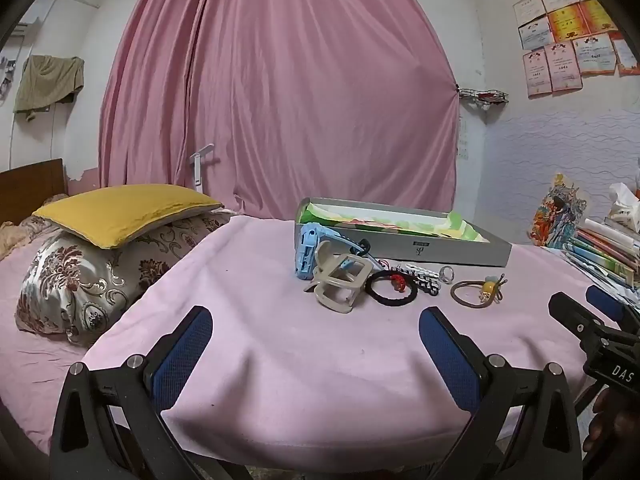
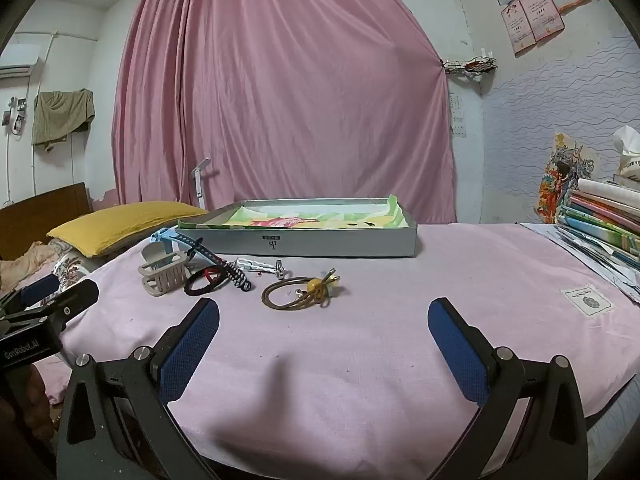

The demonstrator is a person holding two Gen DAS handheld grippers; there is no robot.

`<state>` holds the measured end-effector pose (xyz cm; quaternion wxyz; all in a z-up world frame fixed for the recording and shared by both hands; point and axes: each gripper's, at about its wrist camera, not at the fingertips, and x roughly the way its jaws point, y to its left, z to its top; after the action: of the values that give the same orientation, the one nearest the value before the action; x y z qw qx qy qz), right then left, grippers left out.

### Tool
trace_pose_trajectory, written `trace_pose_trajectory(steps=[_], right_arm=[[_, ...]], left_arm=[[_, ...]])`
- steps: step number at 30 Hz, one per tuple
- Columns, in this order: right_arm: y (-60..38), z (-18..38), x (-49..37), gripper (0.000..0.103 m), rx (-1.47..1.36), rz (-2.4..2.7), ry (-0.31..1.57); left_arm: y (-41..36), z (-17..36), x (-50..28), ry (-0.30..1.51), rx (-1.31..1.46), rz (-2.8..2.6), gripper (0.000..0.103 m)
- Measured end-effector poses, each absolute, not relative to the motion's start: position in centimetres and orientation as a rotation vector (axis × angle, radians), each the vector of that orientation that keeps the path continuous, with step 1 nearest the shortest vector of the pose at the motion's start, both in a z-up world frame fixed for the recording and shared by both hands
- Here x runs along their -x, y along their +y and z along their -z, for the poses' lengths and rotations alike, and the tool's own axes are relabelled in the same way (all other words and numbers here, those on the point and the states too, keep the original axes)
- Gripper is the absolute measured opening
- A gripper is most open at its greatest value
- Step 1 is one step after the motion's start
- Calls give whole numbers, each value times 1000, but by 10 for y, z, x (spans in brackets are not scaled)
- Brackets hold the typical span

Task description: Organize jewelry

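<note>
Yellow pillow (image 1: 120, 212): far left, lying on a patterned cushion (image 1: 92, 276), off the table edge.
Left gripper (image 1: 316, 328): near edge, left of its partner; jaws wide apart, nothing between the blue pads (image 1: 188, 348); hovers over bare pink cloth (image 1: 280, 320).
Blue watch (image 1: 308, 252): left end of the jewelry cluster, leaning against the near left corner of the tray.
Beige claw clip (image 1: 340, 280): just in front of the watch, touching it.
Black hair tie (image 1: 390, 286): right of the clip, with a small red bit on it.
Black-and-white braided piece (image 2: 240, 276): just beside the black tie; a white clip (image 2: 256, 266) behind it.
Brown hair tie (image 2: 296, 298): right end of the cluster, with a yellow bead; nearest the right gripper.
Grey tray (image 2: 320, 242): far side, behind the cluster, lined with green floral paper; no jewelry visible in it.
Right gripper (image 2: 324, 328): near edge; jaws fully spread, empty, short of the brown tie.
Book stack (image 2: 600, 220): far right on the table.
Pink curtain (image 2: 280, 80): backdrop.
</note>
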<state>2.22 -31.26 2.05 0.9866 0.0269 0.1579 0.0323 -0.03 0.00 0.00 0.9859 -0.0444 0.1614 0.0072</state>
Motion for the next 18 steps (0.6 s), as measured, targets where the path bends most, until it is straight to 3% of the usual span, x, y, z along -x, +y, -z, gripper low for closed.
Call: trace_pose_trajectory(steps=[18], right_arm=[[-313,-20,-22,102,-56,-65,319]], left_arm=[[5,3,-2,333,87,-16,103]])
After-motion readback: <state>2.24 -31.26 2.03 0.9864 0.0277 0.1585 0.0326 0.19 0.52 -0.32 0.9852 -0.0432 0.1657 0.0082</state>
